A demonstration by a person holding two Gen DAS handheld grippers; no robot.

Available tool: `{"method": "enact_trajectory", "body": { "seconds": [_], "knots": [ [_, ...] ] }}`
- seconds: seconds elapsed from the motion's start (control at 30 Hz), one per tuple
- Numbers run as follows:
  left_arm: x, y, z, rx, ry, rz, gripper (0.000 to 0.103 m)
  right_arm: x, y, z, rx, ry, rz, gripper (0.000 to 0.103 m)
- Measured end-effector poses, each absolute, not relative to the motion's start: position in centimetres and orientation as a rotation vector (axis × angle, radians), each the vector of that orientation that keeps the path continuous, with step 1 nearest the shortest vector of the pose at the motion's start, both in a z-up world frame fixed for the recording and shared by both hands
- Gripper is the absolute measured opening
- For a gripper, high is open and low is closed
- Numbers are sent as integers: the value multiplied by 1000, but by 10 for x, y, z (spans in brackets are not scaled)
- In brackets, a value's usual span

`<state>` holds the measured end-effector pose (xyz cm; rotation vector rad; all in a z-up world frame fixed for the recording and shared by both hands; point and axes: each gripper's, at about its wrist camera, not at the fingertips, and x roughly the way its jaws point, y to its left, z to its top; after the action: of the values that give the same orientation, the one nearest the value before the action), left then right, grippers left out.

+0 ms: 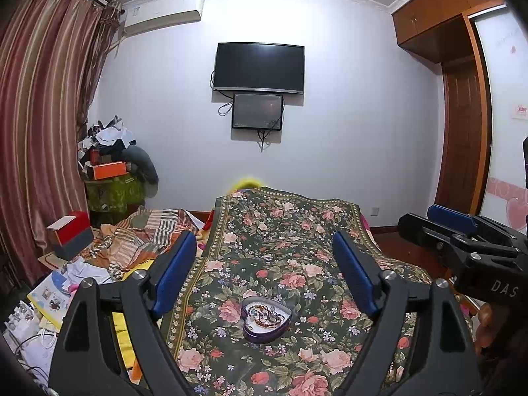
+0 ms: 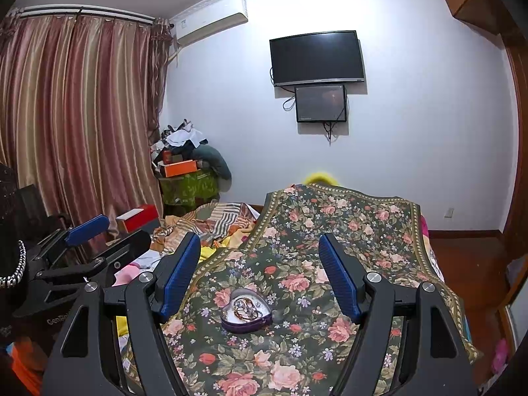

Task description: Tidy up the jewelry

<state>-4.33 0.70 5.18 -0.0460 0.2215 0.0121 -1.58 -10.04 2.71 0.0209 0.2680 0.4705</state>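
A purple heart-shaped tin [image 1: 266, 320] lies open on the dark floral cloth [image 1: 297, 231], with a tangle of beaded bracelets and other jewelry [image 1: 265, 314] inside. My left gripper [image 1: 264, 242] hovers above and short of the tin, jaws wide apart, nothing between them. In the right wrist view the same tin [image 2: 247, 312] sits between and below my blue pads; my right gripper [image 2: 259, 242] is open and empty too. Each gripper shows at the edge of the other's view: the right gripper [image 1: 439, 219] and the left gripper [image 2: 99, 227].
Crumpled striped bedding [image 1: 148, 231] and a red and grey box [image 1: 71, 234] lie left of the cloth. Papers and bags [image 1: 49, 297] clutter the near left. Curtains [image 1: 43, 115] hang at the left, a wardrobe [image 1: 462, 99] stands at the right, screens [image 1: 259, 67] on the far wall.
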Motion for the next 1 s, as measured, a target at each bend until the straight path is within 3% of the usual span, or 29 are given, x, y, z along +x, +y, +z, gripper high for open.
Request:
{"method": "enact_trajectory", "body": {
  "seconds": [0.17, 0.23, 0.43, 1.0],
  "knots": [
    [-43, 8, 51, -47, 224, 21, 91, -16, -100, 27, 20, 270, 467, 72],
    [-42, 10, 50, -48, 224, 26, 94, -15, -100, 26, 19, 267, 462, 80],
    [-41, 11, 51, -49, 224, 39, 102, -17, -100, 28, 16, 254, 452, 82],
    [-36, 15, 48, -69, 248, 34, 102, -16, -101, 27, 12, 244, 414, 103]
  ]
}}
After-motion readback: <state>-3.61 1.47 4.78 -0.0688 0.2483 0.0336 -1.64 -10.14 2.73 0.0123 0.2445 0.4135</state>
